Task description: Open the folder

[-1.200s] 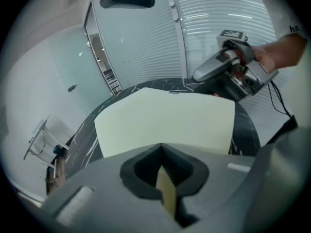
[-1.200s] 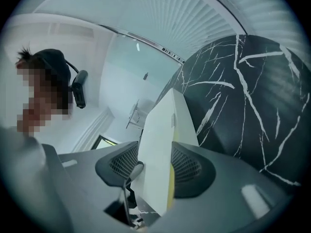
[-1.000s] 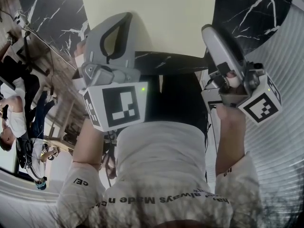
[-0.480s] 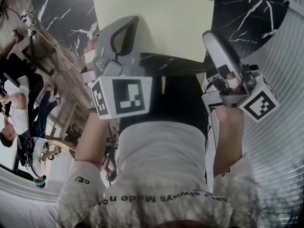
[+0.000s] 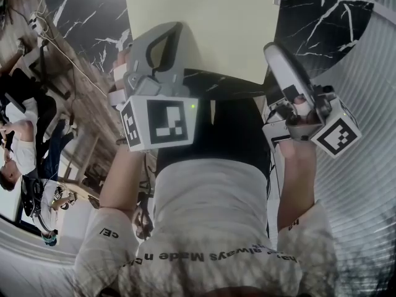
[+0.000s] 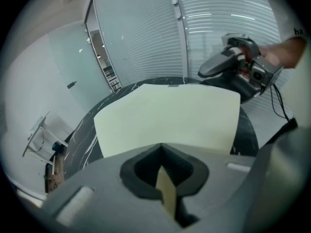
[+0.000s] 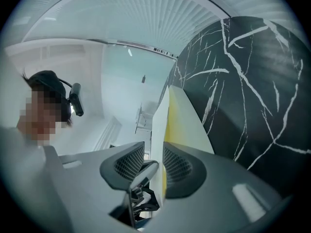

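Jaws of the right gripper (image 7: 154,168) narrowing around the flat pale-yellow folder (image 6: 170,120), not yet pinching; left gripper (image 6: 165,176) staying clamped on it.

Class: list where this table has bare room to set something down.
Bare table marble left of the folder and right of it. Crowded: the folder's near edge, clamped by the left gripper, and its right edge, where the right gripper's jaws have just been closing around it.

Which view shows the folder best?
The left gripper view: nearly the whole folder shows on the table. The head view hides part behind the left gripper; the right gripper view shows only its edge.
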### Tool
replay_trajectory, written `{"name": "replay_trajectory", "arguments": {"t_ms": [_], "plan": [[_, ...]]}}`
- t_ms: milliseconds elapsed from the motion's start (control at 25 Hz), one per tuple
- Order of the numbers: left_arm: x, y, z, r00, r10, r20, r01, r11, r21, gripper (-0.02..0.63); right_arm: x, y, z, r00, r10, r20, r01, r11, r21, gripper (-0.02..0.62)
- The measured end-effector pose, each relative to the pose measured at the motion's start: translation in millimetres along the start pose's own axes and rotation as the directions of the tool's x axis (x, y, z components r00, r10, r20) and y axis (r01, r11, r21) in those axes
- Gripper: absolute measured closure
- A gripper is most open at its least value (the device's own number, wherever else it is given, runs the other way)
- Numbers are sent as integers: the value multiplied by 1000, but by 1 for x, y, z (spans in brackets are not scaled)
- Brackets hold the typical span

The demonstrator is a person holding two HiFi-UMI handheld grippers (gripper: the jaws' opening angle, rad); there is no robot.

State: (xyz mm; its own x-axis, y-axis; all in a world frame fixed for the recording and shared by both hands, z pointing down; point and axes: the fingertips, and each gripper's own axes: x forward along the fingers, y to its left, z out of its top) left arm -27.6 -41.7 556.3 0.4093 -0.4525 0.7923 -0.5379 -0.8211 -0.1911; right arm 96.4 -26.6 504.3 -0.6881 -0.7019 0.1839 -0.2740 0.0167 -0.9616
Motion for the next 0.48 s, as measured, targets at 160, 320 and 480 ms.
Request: {"name": "replay_trajectory", "arguments": {"t_ms": [160, 320, 480], "plan": [[-6, 2, 3, 1000, -7, 16, 7, 999, -33, 606, -4, 0, -2, 1000, 8, -2, -8, 1000, 20, 498], [-17, 7, 7, 999, 7, 42, -5, 999, -51, 604, -5, 8, -5, 999, 20, -29, -20, 1000, 9, 515], [-26, 13, 9, 999, 19, 50, -15, 997, -80, 604, -5, 26, -3, 997, 73, -30, -73, 997, 15, 521]]}}
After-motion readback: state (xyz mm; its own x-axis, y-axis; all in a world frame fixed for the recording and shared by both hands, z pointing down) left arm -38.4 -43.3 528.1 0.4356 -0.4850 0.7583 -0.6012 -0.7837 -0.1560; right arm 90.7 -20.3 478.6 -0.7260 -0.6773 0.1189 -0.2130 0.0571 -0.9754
